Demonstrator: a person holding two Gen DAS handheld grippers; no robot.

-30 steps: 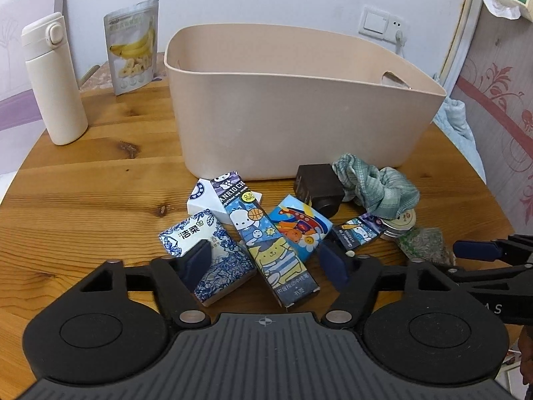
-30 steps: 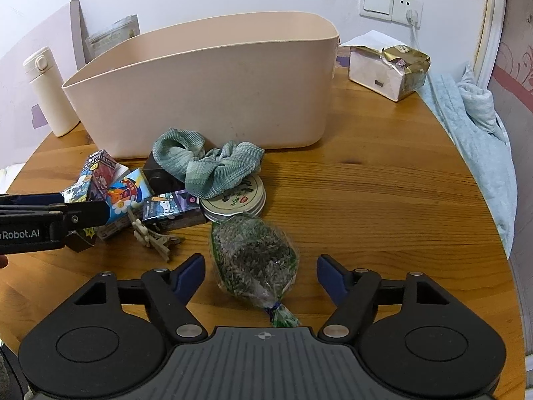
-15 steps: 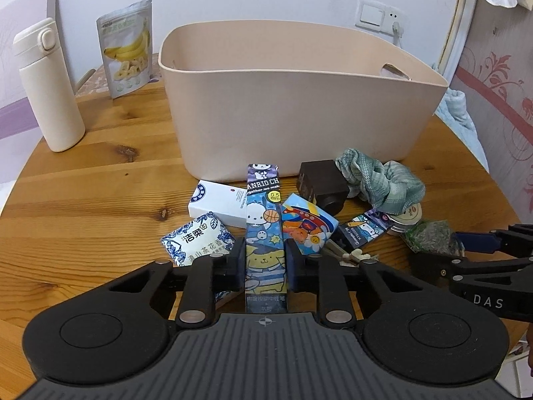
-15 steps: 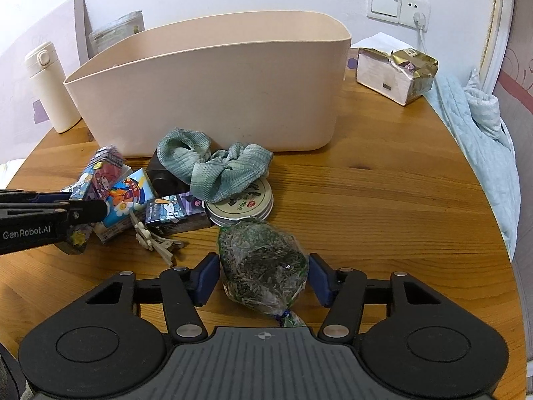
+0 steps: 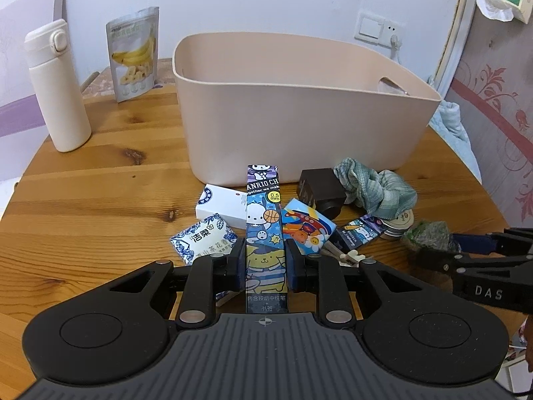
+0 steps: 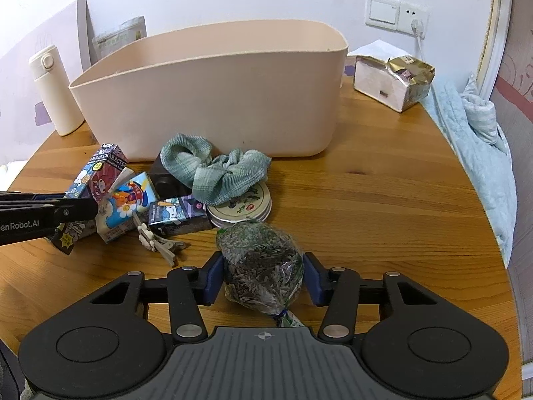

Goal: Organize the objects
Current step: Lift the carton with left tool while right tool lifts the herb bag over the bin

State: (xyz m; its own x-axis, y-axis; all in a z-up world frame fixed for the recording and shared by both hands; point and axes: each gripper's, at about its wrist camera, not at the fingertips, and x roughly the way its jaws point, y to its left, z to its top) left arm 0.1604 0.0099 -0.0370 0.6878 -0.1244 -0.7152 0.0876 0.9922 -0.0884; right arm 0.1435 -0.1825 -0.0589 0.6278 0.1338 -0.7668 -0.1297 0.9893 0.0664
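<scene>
The cartoon-printed pen box (image 5: 265, 230) stands between the jaws of the left gripper (image 5: 265, 260), its long axis running straight away from them toward the beige storage tub (image 5: 299, 126), and the blue pads (image 5: 237, 260) press flat on its two long sides, so this gripper is clamped narrow on the box near its near end. Just left of the jaws lies a blue-and-white tissue pack (image 5: 203, 240), with a white box (image 5: 221, 206) beyond it; just right lies a small carton with a bear and rocket print (image 5: 308, 225). The right gripper (image 6: 263, 278) has just been closing its jaws around a clear bag of dried leaves (image 6: 261, 266), which sits between the pads with its tied end pointing back toward the camera; the pads (image 6: 213, 276) look to be touching the bag's sides at a middling width, though how firmly is hard to judge on so soft a thing. Ahead of these jaws are a round tin (image 6: 241, 205), a green scrunchie (image 6: 216, 170) and a wooden clip (image 6: 156, 240). The tub lies straight beyond both loads, its rim higher than either, so I judge the coming move needs a lift before any forward carry. The left hand's box looks the more securely held.
</scene>
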